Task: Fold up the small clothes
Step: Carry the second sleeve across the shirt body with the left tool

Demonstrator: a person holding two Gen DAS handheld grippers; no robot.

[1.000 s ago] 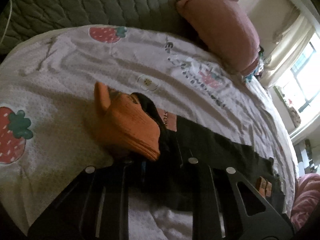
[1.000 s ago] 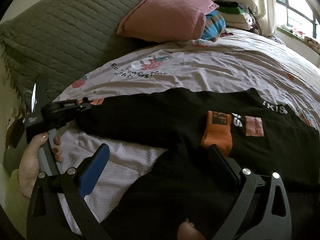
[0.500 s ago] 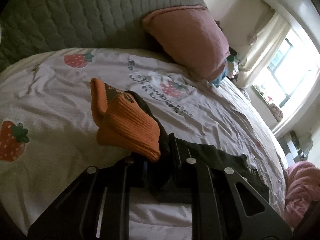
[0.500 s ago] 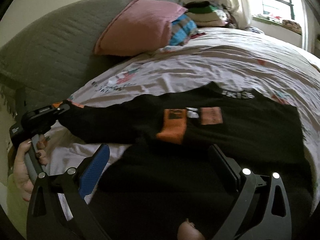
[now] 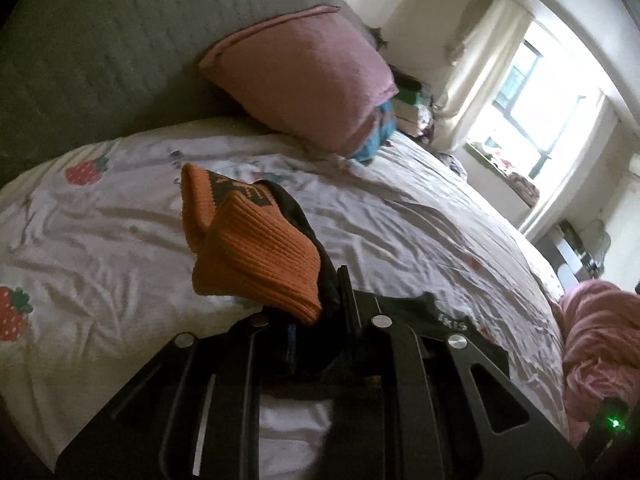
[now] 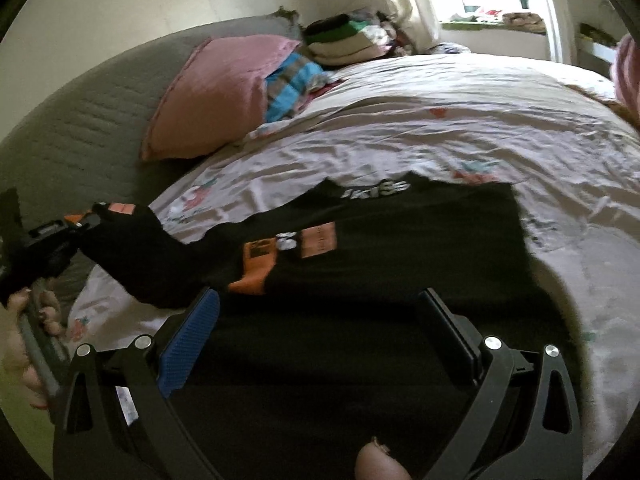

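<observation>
A black top (image 6: 400,248) with orange patches lies spread on the strawberry-print bed sheet (image 6: 440,128). My left gripper (image 5: 320,320) is shut on the end of one black sleeve. That sleeve's ribbed orange cuff (image 5: 248,256) sticks out past the fingers, lifted off the sheet. In the right wrist view the left gripper (image 6: 76,224) is at the far left, a hand (image 6: 28,336) on its handle, with the sleeve stretched up to it. My right gripper (image 6: 320,300) hovers open over the near part of the top, its blue pad (image 6: 192,336) bare. The other orange cuff (image 6: 256,268) rests on the chest.
A pink pillow (image 5: 304,76) leans on the grey quilted headboard (image 5: 100,60). Behind it sit a striped blue cloth (image 6: 292,80) and a stack of folded clothes (image 6: 344,40). A pink blanket (image 5: 600,344) is bunched at the right edge. A window (image 5: 544,92) lies beyond.
The left gripper has risen with the cuff, pulling the sleeve up off the sheet. The right gripper has swung sideways over the top, staying open.
</observation>
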